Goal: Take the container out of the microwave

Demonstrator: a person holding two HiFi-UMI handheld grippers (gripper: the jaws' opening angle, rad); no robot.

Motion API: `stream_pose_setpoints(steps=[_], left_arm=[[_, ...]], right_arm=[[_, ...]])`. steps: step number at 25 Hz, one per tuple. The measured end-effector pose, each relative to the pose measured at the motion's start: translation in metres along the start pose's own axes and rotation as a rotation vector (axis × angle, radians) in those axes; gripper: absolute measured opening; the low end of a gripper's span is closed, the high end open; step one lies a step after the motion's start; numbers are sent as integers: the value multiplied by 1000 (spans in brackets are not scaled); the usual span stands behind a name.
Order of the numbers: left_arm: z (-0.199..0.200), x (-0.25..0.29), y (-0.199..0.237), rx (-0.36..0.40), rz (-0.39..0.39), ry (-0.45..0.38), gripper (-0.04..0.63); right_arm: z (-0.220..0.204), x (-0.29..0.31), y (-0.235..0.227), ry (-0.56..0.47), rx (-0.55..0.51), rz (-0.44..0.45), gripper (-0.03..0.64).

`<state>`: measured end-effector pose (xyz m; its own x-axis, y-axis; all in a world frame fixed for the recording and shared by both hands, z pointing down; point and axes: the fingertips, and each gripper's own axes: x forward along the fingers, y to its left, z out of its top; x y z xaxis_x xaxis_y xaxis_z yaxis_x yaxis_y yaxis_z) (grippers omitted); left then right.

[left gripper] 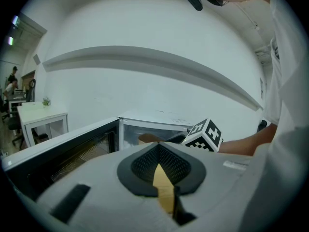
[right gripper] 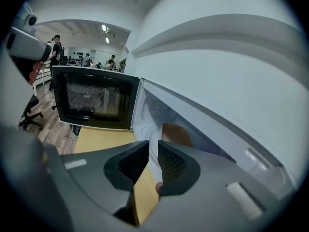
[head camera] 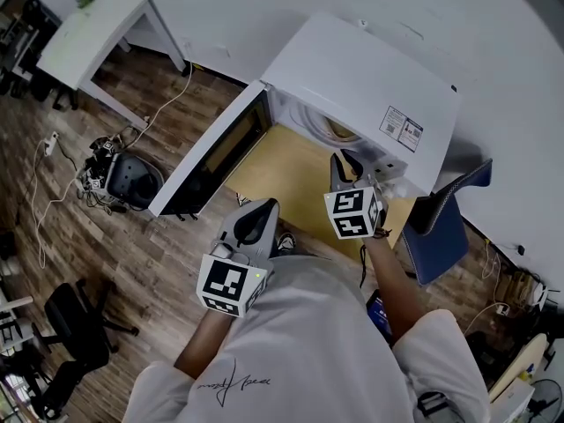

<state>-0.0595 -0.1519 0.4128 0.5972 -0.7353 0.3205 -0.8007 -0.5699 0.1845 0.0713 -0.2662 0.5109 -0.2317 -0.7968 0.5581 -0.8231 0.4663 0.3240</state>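
Observation:
The white microwave point(head camera: 370, 77) stands on a yellow table point(head camera: 291, 170) with its door point(head camera: 211, 152) swung open to the left. Inside sits a brown container point(right gripper: 176, 134), also visible in the head view as the container point(head camera: 339, 130) and in the left gripper view as the container point(left gripper: 147, 139). My right gripper point(right gripper: 153, 146) hangs just in front of the microwave's opening point(head camera: 345, 159); its jaws stand a narrow gap apart with nothing between them. My left gripper point(left gripper: 158, 146) is lower and further back, over the table's near edge point(head camera: 263, 205), jaws together and empty.
A blue chair point(head camera: 436, 227) stands right of the table. On the wooden floor to the left are a black device with cables point(head camera: 132, 179), a black office chair point(head camera: 75, 324) and a white desk point(head camera: 88, 29). A white wall runs behind the microwave.

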Motion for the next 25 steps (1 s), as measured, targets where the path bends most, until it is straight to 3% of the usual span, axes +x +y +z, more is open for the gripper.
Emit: stream_pose_setpoints(steps=[16, 25], left_arm=[[-5, -6, 18, -10, 36, 17, -2], [-8, -5, 27, -6, 42, 38, -2]], right_arm=[[-21, 46, -3, 134, -139, -46, 109], [-24, 68, -8, 173, -148, -65, 112]])
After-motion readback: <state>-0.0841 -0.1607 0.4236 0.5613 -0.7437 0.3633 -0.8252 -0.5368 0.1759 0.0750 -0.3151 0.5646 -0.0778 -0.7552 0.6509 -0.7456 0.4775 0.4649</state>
